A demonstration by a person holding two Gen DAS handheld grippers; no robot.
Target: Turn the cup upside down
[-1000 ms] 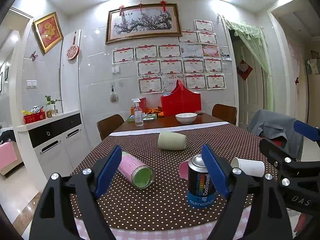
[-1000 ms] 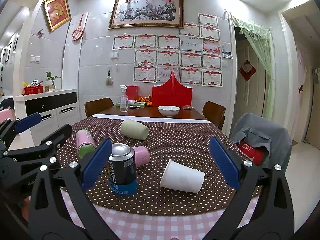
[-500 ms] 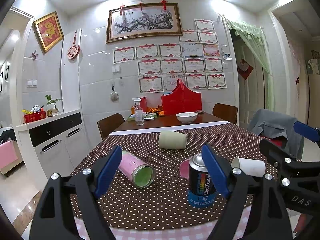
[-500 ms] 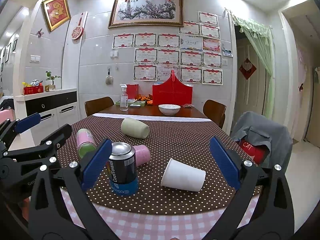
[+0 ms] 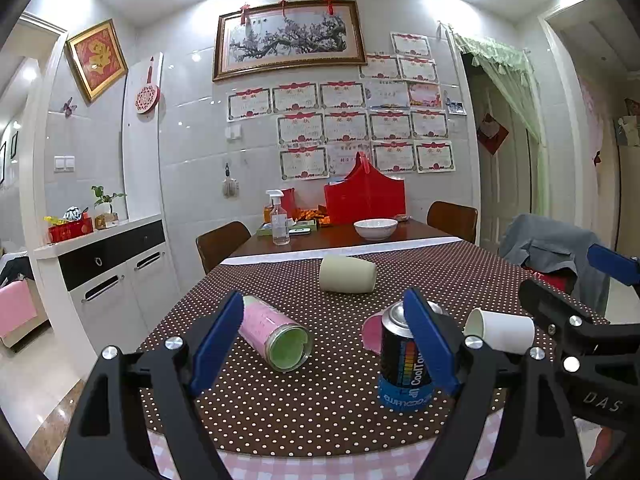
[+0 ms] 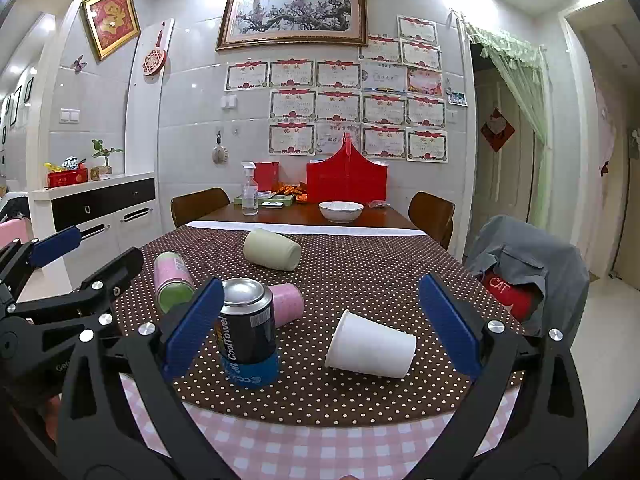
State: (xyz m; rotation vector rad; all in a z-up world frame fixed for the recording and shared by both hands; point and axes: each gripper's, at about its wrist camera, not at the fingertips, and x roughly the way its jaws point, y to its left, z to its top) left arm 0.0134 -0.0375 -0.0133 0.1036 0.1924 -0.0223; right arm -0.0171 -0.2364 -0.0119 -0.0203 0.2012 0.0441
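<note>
A white paper cup lies on its side on the dotted tablecloth, between the fingers of my open right gripper; it also shows in the left wrist view. A cream cup lies on its side farther back. A pink cup lies behind a dark can. A pink and green canister lies on its side between the fingers of my open left gripper. Both grippers hover at the table's near edge, empty.
A white bowl, a spray bottle and a red box stand at the far end. Chairs flank the table; one at the right carries a grey jacket. A white cabinet stands on the left.
Both views have crept slightly closer to the table. Nothing on the table has moved and both grippers stay open.
</note>
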